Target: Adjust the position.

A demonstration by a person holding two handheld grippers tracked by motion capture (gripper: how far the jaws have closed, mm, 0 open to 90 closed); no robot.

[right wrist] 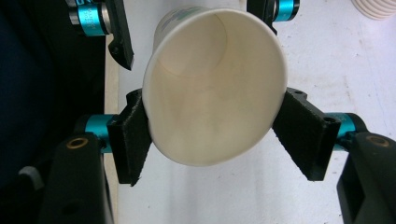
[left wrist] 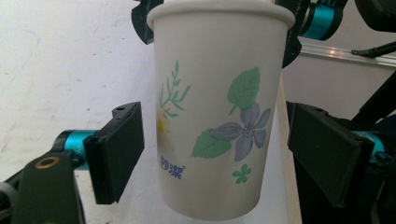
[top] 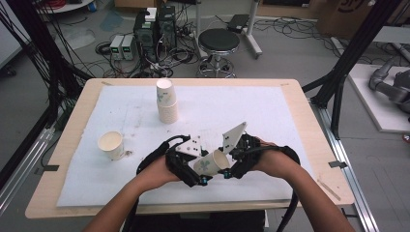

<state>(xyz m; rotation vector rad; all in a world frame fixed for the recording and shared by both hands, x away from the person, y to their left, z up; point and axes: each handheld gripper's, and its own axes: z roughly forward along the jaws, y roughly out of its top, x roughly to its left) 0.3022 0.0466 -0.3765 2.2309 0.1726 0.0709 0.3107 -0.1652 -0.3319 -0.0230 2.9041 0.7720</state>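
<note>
right gripper [right wrist: 212,135] fingers clamp paper cup [right wrist: 210,93] rim | left gripper [left wrist: 219,154] fingers apart, flanking cup sides

The paper cup's [left wrist: 219,112] base is cut off, perhaps just below the frame.

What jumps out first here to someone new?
The flowered paper cup near the table's front edge, clamped at its rim by the right gripper, with the left gripper's jaws open around its body, pads clear. Behind, an upside-down cup stack stands mid-table; a lone upright cup sits left.
</note>
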